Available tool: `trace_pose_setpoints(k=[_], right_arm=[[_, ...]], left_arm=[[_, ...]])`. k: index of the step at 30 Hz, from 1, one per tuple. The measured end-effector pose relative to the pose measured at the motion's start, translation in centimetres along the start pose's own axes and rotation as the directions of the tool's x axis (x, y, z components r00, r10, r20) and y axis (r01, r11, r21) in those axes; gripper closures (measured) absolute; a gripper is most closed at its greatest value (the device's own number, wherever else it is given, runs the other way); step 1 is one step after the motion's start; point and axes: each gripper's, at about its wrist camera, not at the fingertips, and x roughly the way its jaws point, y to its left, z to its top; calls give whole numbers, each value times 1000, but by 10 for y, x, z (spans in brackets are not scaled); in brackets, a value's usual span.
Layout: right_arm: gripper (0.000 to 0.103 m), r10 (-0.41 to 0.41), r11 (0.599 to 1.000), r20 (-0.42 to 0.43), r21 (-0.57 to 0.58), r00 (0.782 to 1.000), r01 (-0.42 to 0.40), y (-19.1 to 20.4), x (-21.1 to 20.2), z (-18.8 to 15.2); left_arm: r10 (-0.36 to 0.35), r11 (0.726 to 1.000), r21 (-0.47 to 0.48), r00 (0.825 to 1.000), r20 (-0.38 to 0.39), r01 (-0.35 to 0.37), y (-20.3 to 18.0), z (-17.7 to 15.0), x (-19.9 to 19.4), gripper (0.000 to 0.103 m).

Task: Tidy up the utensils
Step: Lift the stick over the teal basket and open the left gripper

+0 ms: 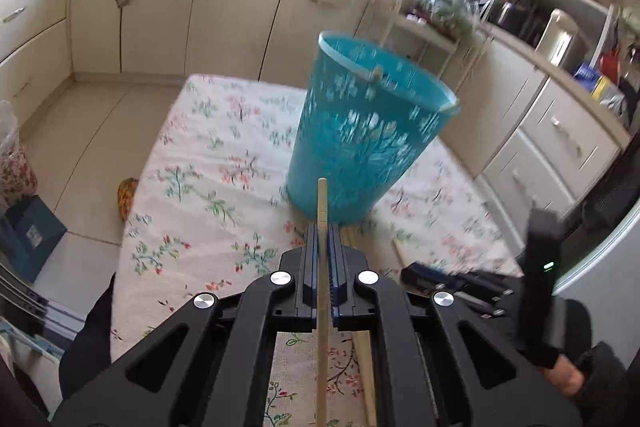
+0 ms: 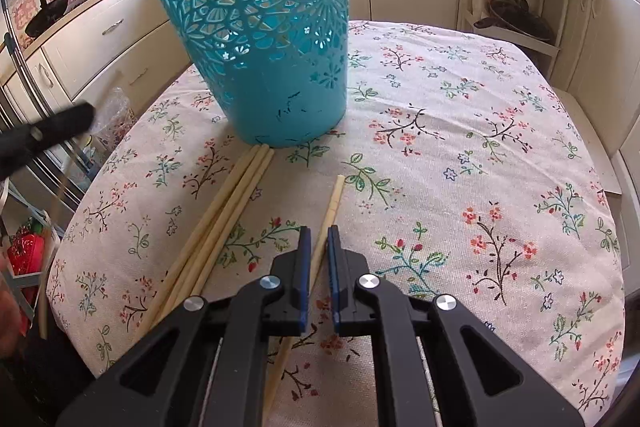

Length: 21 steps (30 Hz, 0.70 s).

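left gripper (image 1: 322,239) clamped on one pale wooden chopstick (image 1: 322,203), lifted before teal perforated plastic basket (image 1: 360,131) | right gripper (image 2: 318,239) nearly shut around a single chopstick (image 2: 334,199) lying on tablecloth, grip unclear | risk: thin stick pivots, misses rim

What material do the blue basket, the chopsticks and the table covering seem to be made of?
Basket: probably moulded plastic, slightly glossy, with clean cut-out flower holes in thin walls.
Chopsticks: likely bamboo or pale wood, matte, uniform light tan; the grain is too small to see.
Table covering: woven fabric, matte, with a visible weave texture and a printed floral pattern.
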Motion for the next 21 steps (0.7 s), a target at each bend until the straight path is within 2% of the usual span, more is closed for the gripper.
trace_pose_setpoints(k=[7,12,18,21], right_arm=[[94,8,1000,4,25,1000,-8,-1,-1,-1],[94,20,999,3,35,1000,-20,-5,0,0],[94,36,998,5,46,999,-36,-7,0,0],[94,46,998,5,51,999,-46,-9,0,0]], left_arm=[[-65,998,15,988,141,64,-16,45,-37,98],[-101,995,6,965,243,103,-30,92,-49,98],[-76,996,-24,939,334,89,-43,143,-33,98],[-46,996,-57,921,388,74,-45,165,-27,98]])
